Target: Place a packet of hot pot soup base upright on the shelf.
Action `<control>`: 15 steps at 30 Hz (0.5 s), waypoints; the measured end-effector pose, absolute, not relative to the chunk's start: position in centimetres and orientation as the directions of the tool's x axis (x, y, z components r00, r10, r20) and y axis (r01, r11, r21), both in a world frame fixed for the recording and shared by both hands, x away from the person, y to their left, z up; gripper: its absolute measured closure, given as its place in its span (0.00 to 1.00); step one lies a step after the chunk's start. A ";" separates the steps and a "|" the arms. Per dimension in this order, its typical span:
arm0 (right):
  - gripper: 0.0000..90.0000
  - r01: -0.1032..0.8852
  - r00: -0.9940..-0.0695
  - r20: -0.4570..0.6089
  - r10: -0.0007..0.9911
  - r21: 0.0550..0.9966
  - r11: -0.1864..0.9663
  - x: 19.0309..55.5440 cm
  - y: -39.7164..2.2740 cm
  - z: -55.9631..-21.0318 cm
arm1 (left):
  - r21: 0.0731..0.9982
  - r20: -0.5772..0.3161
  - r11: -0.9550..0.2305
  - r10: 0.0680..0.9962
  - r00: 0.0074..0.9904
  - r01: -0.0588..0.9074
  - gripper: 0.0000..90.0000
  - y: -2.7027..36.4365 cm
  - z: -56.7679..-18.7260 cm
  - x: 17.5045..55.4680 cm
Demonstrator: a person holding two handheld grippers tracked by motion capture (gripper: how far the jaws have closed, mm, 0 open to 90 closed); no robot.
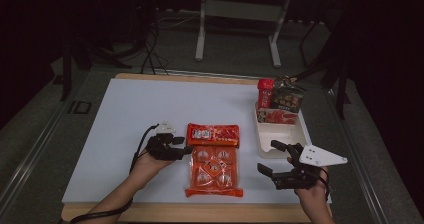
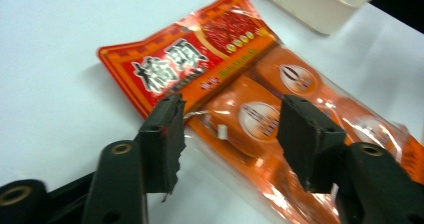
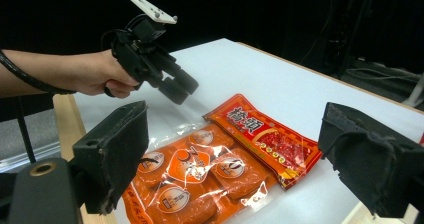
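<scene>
Two snack packs lie mid-table: a red pack with dark characters (image 1: pixel 213 134) (image 2: pixel 190 64) (image 3: pixel 267 136) and, nearer the front edge, a clear orange pack of several wrapped pieces (image 1: pixel 214 171) (image 2: pixel 280 134) (image 3: pixel 200 176). My left gripper (image 1: pixel 186 150) (image 2: pixel 230 129) (image 3: pixel 182 91) hovers open at the orange pack's far-left corner, jaws on either side of its edge, nothing clamped. My right gripper (image 1: pixel 272 156) (image 3: pixel 230 154) is wide open to the right of the orange pack and holds nothing.
A white tray (image 1: pixel 300 134) (image 2: pixel 320 9) at the table's right holds a red pack (image 1: pixel 276 117). Behind it stand a red pouch (image 1: pixel 265 92) and a dark pouch (image 1: pixel 286 97). Past the white table lie a metal stand and cables on the floor.
</scene>
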State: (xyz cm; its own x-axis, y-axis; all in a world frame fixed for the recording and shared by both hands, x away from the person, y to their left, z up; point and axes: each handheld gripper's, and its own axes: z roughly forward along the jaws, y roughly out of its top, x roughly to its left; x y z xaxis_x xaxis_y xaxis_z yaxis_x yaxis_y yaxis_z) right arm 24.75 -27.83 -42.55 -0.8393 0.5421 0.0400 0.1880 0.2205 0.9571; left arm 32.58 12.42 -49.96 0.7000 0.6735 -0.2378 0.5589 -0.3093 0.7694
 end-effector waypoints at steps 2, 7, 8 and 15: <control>0.14 0.192 -0.835 0.041 0.549 0.956 0.220 24.7 -27.9 -42.5 | 0.769 -0.235 -0.304 0.684 0.690 0.563 0.46 12.4 -50.2 33.1; 0.12 0.182 -0.830 0.032 0.557 0.959 0.217 24.5 -27.7 -42.4 | 0.762 -0.230 -0.308 0.694 0.682 0.570 0.41 12.3 -50.8 34.7; 0.12 0.178 -0.826 0.024 0.564 0.959 0.220 24.5 -27.5 -42.4 | 0.763 -0.218 -0.308 0.704 0.675 0.568 0.41 12.3 -50.9 34.9; 0.12 0.172 -0.837 -0.001 0.547 0.948 0.266 24.3 -26.9 -42.7 | 0.746 -0.229 -0.301 0.721 0.654 0.593 0.41 12.2 -52.0 37.1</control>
State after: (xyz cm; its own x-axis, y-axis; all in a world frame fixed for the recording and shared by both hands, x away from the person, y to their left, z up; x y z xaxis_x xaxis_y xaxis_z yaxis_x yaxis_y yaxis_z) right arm 24.32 -26.88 -42.67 -0.8372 0.5468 -0.0013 0.1724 0.2663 0.9483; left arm 37.10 12.17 -51.96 0.6537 0.7213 -0.2289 0.5934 -0.3009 0.7465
